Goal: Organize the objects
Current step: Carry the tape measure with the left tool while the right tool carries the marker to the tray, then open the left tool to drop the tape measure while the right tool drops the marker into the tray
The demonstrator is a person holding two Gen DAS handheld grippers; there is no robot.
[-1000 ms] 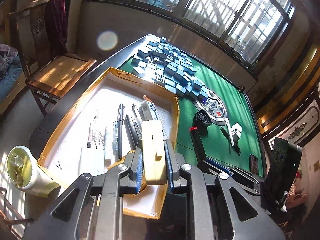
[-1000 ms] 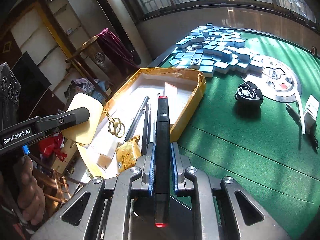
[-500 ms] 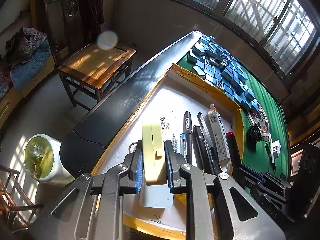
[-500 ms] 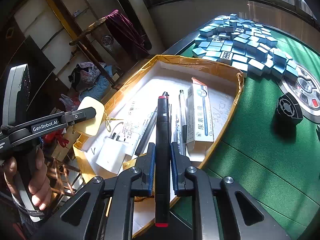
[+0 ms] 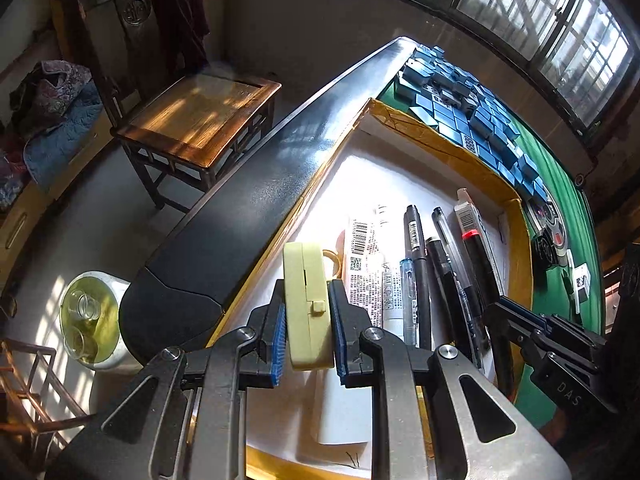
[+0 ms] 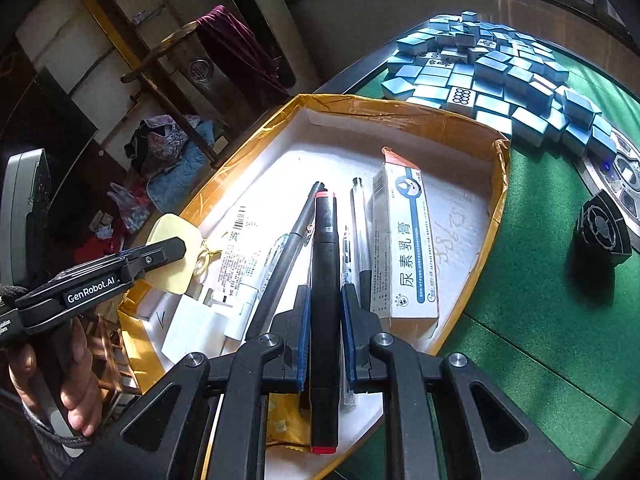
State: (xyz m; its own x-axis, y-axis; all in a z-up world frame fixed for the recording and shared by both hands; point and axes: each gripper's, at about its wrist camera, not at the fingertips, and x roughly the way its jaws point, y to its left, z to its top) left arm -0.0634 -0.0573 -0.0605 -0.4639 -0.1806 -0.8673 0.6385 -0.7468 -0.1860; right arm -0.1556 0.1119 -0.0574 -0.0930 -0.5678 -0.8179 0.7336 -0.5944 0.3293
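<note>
My left gripper (image 5: 308,332) is shut on a pale yellow flat case (image 5: 308,300) with a gold key ring (image 5: 334,260), low over the near left part of the white tray (image 5: 400,168) with tan taped walls. In the right wrist view the same case (image 6: 172,252) shows at the tray's left edge. My right gripper (image 6: 324,336) is shut on a black marker with red ends (image 6: 325,280), held above the pens (image 6: 288,248) lying in the tray (image 6: 400,116). A white ointment box (image 6: 408,248) lies right of the marker.
Blue mahjong tiles (image 6: 500,76) are piled on the green table (image 6: 540,320) beyond the tray. A black fan-shaped piece (image 6: 602,228) sits right of it. A white charger (image 6: 192,332) and a tube (image 5: 366,256) lie in the tray. A wooden chair (image 5: 192,120) stands left, off the table.
Both grippers have come down and moved over the tray, each still holding its object. The marker now hangs above the pens and the yellow case over the tray's left side.
</note>
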